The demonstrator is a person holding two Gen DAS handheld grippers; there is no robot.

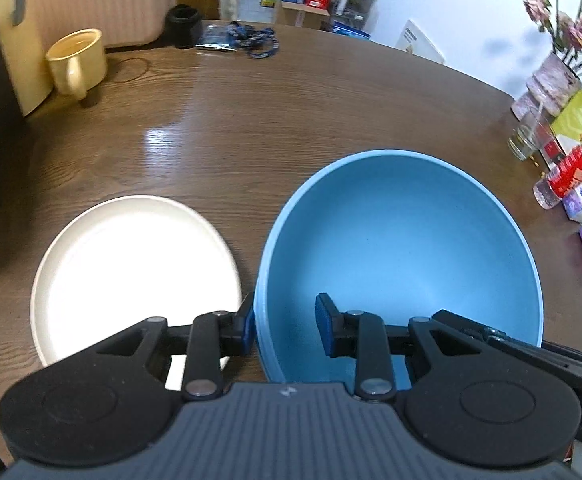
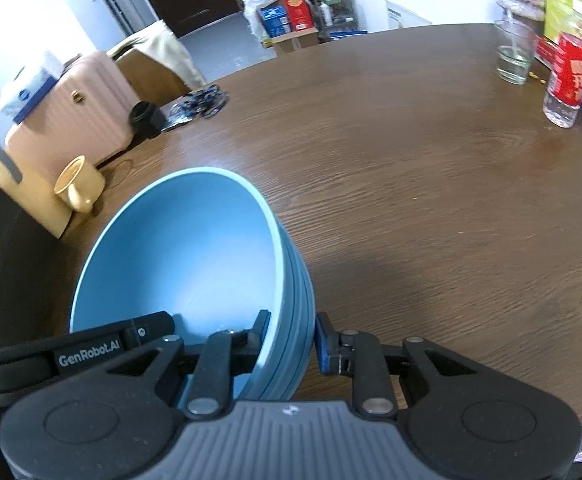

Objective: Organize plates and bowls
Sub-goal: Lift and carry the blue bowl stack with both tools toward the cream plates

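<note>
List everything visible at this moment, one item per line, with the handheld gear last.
blue bowl: one, held at its rim by both tools
plate: one, cream, on the table left of the bowl
mug: one, pale yellow, far left
table: one, dark wood
glass: one, clear, far right
water bottle: one, red label, right edge
lanyard: blue, far edge
suitcase: one, pink, behind table
flower vase: one, right side
left tool: black, blue pads, astride the bowl's rim
right tool: same, on the opposite rim

Bowl [image 1: 403,248]: matt blue, smooth, ribbed outside; plate [image 1: 131,272]: glossy cream; table [image 1: 291,120]: wood-grain, slight sheen; tumbler [image 2: 514,56]: clear glass.
</note>
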